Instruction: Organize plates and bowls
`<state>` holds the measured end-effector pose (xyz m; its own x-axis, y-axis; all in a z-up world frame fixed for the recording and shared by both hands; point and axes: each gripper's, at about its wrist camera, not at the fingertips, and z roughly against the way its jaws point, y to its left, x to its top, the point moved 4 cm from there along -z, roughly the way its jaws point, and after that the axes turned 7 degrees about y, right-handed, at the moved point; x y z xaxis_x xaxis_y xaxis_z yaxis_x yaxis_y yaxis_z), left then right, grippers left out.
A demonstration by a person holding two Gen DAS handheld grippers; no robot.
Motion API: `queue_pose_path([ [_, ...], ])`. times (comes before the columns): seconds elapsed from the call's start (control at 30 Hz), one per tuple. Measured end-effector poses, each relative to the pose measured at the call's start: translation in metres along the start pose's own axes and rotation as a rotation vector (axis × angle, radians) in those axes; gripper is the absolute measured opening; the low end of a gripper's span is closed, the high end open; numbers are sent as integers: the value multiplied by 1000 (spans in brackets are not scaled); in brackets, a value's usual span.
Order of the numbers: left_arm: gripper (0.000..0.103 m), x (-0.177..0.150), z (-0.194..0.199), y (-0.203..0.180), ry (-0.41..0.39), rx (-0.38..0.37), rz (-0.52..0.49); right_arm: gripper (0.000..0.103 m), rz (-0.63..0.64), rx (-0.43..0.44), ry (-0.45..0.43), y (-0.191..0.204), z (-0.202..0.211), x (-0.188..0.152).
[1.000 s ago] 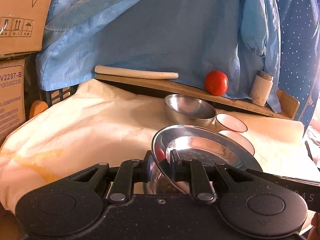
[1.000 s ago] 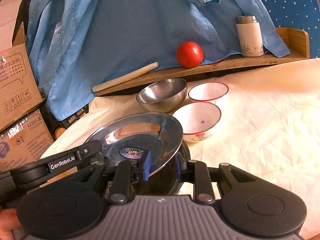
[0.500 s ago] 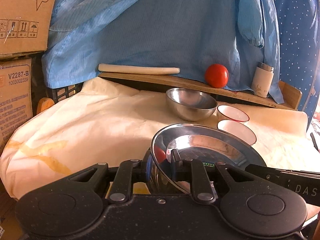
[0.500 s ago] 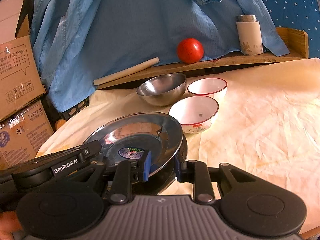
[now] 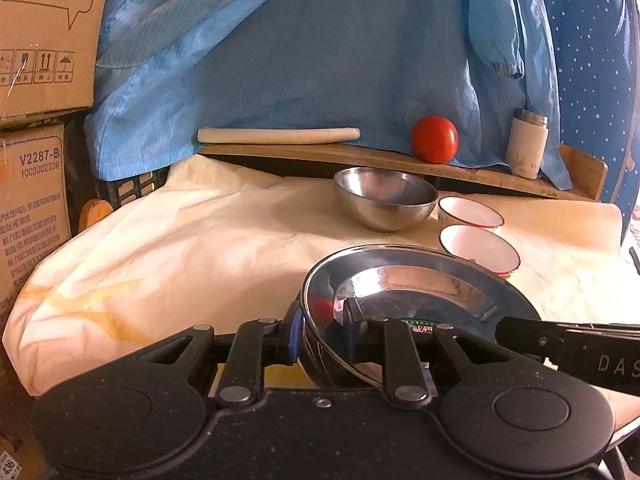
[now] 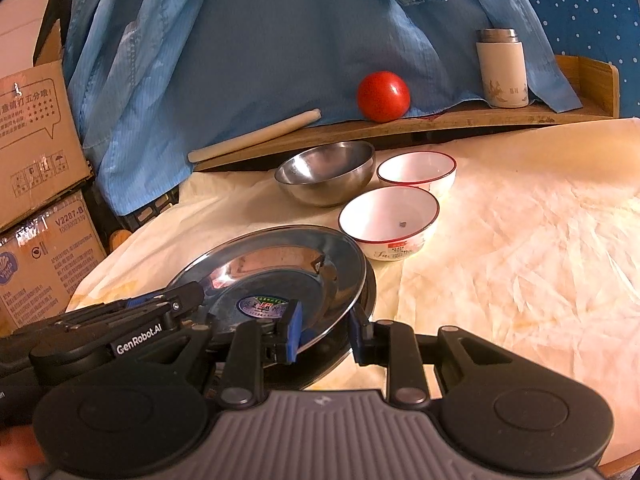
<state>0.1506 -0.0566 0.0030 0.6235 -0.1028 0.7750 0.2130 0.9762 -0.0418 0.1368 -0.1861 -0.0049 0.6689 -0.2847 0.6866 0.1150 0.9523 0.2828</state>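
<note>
Seen from the right wrist, the cloth (image 6: 520, 240) lies bare from 1 to 4 o'clock. At 12 o'clock, beyond the plate (image 6: 280, 264), the near bowl (image 6: 390, 216), far bowl (image 6: 416, 170) and steel bowl (image 6: 326, 172) crowd together. Boxes (image 6: 36, 200) wall off 9 o'clock.

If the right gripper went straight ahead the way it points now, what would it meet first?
The right gripper already has its fingers on either side of the steel plate rim, so the plate comes first. Beyond it, the nearer red-rimmed bowl seems next in line, though depth is hard to judge.
</note>
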Motion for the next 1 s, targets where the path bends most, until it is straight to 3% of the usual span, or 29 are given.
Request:
queue_pose_path([
  [0.47, 27, -4, -2, -8, -9, 54, -92, 31, 73, -43, -6, 9, -2, -1],
  [0.57, 23, -5, -3, -6, -8, 57, -93, 37, 101, -45, -3, 12, -3, -2],
  [0.9, 23, -3, -5, 5, 2, 11, -29, 40, 122, -57, -7, 14, -4, -1],
  [1.0, 25, -4, -8, 7, 14, -2, -15, 46, 122, -65, -7, 13, -4, -1],
])
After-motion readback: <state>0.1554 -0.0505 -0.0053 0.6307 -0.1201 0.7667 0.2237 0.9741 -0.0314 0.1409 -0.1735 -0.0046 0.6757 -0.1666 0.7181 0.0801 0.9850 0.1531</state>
